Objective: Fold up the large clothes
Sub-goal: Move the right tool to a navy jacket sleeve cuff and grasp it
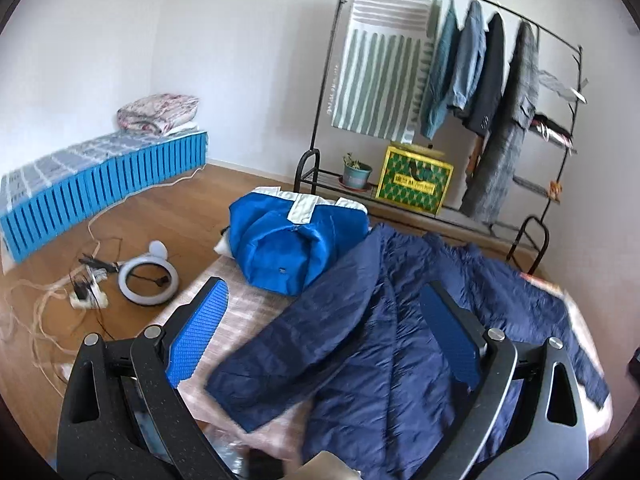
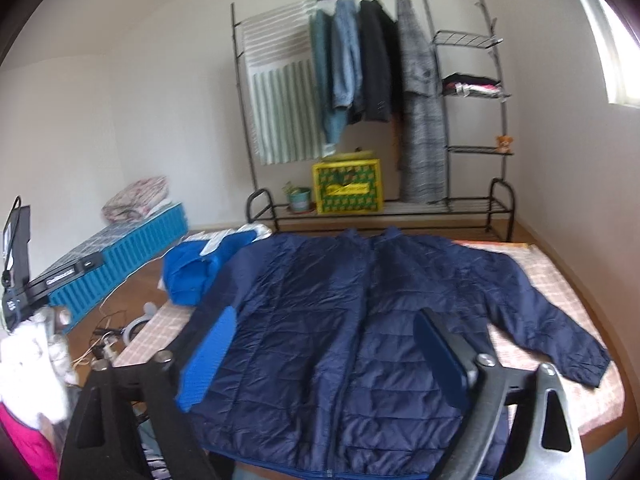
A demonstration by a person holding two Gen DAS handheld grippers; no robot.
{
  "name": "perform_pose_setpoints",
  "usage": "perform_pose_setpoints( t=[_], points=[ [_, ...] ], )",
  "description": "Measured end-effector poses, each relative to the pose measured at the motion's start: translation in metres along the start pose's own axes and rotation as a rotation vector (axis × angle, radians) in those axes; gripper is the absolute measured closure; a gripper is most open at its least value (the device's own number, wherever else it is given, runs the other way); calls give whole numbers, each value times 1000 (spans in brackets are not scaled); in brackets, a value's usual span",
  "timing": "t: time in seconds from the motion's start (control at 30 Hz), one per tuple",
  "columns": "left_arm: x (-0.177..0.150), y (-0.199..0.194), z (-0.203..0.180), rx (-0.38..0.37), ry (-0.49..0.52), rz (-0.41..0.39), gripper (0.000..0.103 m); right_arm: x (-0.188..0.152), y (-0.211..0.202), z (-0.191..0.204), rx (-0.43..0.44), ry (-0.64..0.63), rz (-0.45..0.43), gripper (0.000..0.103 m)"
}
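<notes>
Spread flat over the checked surface [image 2: 560,280]: navy quilted jacket [image 2: 340,320], front up, collar toward the clothes rack [image 2: 400,208], hem at the near edge. One sleeve out toward the right edge of the surface, cuff [image 2: 588,364] close to the drop; other sleeve [image 1: 288,344] already across the body in the left wrist view. Beside the jacket on its left, touching or nearly so: bright blue garment [image 1: 296,248], bunched near the far left corner.

Left gripper [image 1: 332,340]: wide apart, nothing between the fingers, above the folded-in sleeve. Right gripper [image 2: 332,360]: likewise wide, holding nothing, above the lower front of the jacket.

Likely next: bring in the outstretched sleeve. Best pinched near the cuff, lifted only a little, carried straight across to the zip line, laid without dragging the slippery shell. Worth pinning the shoulder to keep the body square.

Little room at right and near edges; open room only over the jacket itself. On the floor at left: ring light [image 1: 148,280] and loose cables [image 1: 80,292], well clear.
</notes>
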State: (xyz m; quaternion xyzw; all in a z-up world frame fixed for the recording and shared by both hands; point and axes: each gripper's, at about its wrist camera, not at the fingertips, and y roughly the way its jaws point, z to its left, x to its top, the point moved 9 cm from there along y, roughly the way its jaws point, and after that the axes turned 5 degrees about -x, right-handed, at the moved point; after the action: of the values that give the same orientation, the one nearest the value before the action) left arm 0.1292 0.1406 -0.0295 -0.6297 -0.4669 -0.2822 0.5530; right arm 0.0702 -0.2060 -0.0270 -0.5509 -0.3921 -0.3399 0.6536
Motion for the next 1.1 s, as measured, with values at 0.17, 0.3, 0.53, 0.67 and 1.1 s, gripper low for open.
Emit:
perform_pose_setpoints(
  t=[0.17,0.3,0.53,0.67,1.1],
  points=[
    [-10,-4,-19,-57,-24,-11,5,-4,30,30,26,-53,74,28],
    [-6,-13,-11,-75,-37,-34,5,-5,42,46,40,-70,88,29],
    [-12,-7,27,-39,-66,-9,5,-7,63,89,94,-155,99,30],
    [-11,-5,57,5,-52,1,5,-16,85,124,156,-217,108,38],
    [4,23,151,105,23,79,5,-72,165,245,363,-416,211,51]
  ],
)
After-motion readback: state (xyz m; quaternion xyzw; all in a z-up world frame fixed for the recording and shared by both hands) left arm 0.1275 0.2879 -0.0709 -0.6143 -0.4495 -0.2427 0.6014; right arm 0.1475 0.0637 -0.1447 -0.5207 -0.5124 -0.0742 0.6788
